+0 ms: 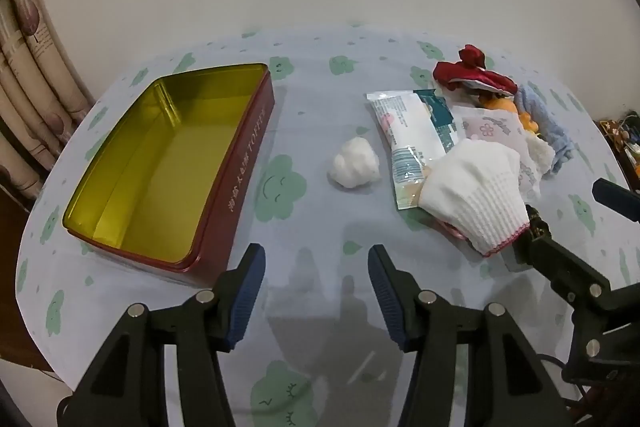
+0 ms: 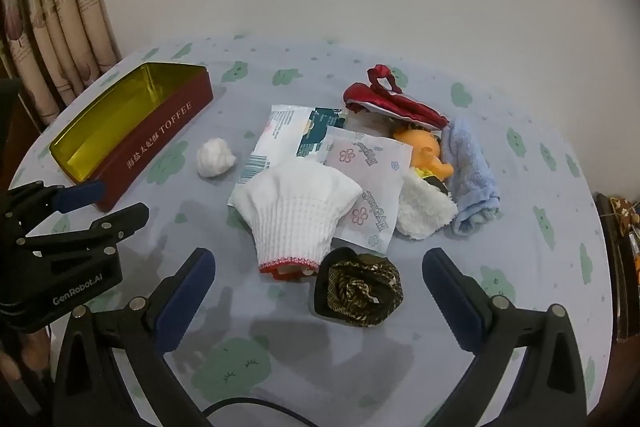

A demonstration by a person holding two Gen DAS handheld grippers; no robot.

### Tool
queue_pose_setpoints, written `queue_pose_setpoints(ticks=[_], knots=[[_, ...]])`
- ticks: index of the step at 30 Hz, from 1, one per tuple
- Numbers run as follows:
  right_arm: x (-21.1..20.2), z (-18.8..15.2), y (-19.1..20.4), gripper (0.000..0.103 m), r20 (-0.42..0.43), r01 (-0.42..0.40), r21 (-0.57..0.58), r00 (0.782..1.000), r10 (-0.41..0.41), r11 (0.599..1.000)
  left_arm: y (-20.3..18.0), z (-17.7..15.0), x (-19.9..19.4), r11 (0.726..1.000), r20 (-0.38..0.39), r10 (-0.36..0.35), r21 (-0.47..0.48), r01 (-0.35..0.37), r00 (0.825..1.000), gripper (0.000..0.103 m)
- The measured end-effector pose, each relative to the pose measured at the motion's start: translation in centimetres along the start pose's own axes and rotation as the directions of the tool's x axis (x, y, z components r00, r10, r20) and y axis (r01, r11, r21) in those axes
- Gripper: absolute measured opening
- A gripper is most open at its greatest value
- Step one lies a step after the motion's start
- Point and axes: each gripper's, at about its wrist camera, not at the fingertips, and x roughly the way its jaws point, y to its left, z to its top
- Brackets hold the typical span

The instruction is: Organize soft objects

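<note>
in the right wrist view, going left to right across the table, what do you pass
toffee tin → cotton ball → white knit glove → patterned scrunchie → fluffy white cloth → blue towel. The packets, red cloth and orange toy overlap in the pile, so they are left out.

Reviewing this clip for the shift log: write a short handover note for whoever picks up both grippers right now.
Left gripper: open, empty, near the tin.
Right gripper: open wide, empty, above the black-and-gold coiled band.
Red rectangular toffee tin with gold interior: nothing visible inside.
White cotton ball lies alone beside the pile: white knitted glove, sachets, red cloth pouch, blue towel, orange doll.
Done: nothing sorted. Left: everything.
</note>
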Motion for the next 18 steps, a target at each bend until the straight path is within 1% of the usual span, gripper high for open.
queue_pose_setpoints(ticks=[8, 18], knots=[[0.06, -0.11, 0.04, 0.103, 0.004, 0.001, -0.006, 1.000, -0.001, 1.000, -0.15, 0.21, 0.03, 1.000, -0.011, -0.005, -0.002, 0.005, 1.000, 0.055], [0.32, -0.45, 0.09, 0.103, -0.010, -0.017, 0.011, 1.000, 0.017, 1.000, -0.09, 0.29, 0.26, 1.000, -0.021, -0.002, -0.005, 0.002, 1.000, 0.055]])
